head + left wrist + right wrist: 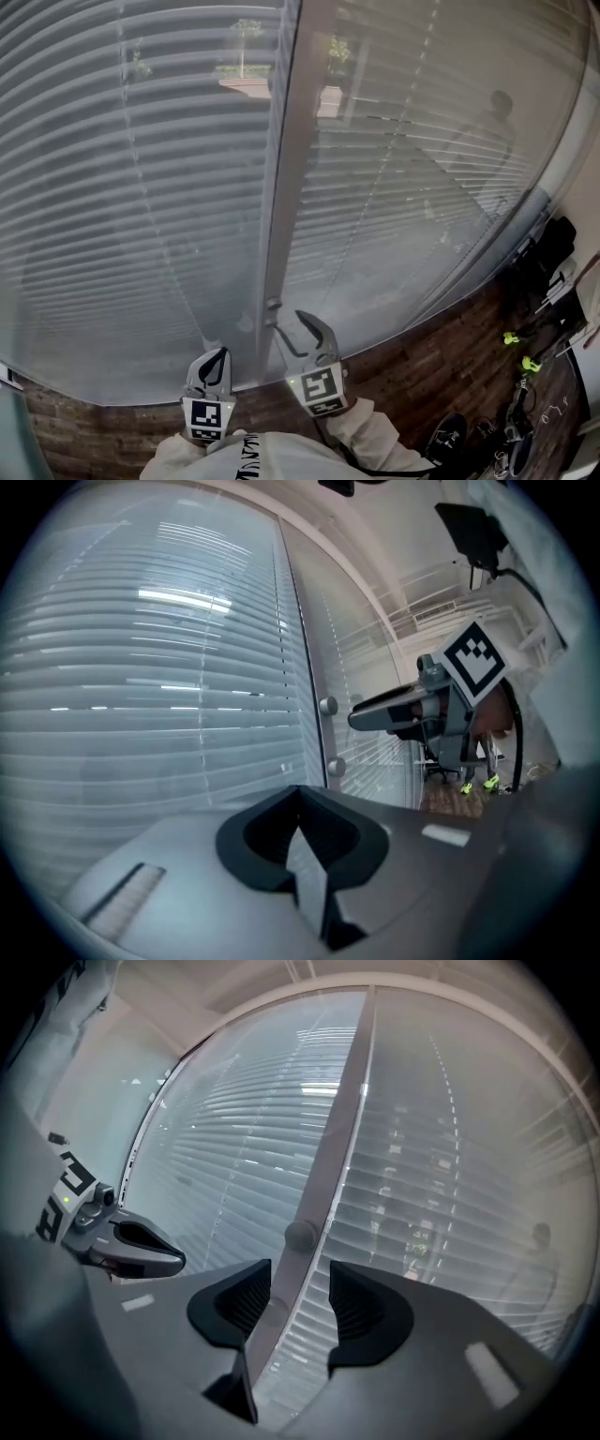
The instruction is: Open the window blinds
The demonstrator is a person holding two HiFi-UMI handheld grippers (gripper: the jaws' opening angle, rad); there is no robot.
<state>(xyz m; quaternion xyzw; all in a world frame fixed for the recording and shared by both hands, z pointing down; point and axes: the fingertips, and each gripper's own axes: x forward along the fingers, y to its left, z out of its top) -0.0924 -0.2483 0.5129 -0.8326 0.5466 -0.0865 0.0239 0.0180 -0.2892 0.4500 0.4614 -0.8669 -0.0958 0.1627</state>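
Where thin ribbed blinds [141, 187] meet smooth mullion [286, 187], right tool [300, 1305] agape.

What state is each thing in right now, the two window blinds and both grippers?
Left blind: lowered, slats nearly shut.
Right blind: lowered, slats tilted partly open, some view showing through.
Left gripper: shut, nothing seen in it.
Right gripper: open, holding nothing, aimed at the frame post between the blinds.
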